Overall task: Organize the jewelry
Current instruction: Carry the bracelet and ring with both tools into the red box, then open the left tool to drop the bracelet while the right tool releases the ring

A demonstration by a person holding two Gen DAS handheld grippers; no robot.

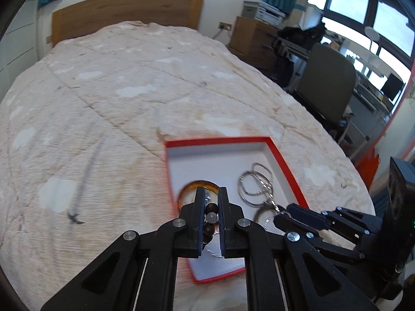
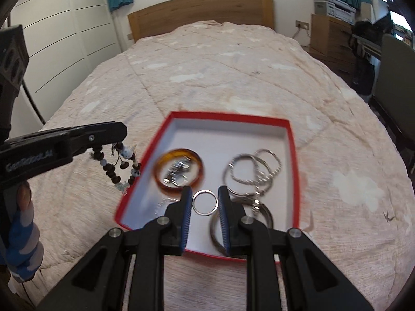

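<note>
A red-rimmed white box lies on the bed. In it are an amber bangle with a small silver piece inside, several silver bangles and a small silver ring. My left gripper is shut on a dark beaded bracelet. In the right wrist view that bracelet hangs from the left gripper over the bed, just left of the box. My right gripper is open, its fingers on either side of the small ring, low over the box. The right gripper also shows in the left wrist view at the box's right side.
The box sits on a pinkish quilt with a wooden headboard behind. A dark necklace lies on the quilt to the left. A chair and desk stand right of the bed.
</note>
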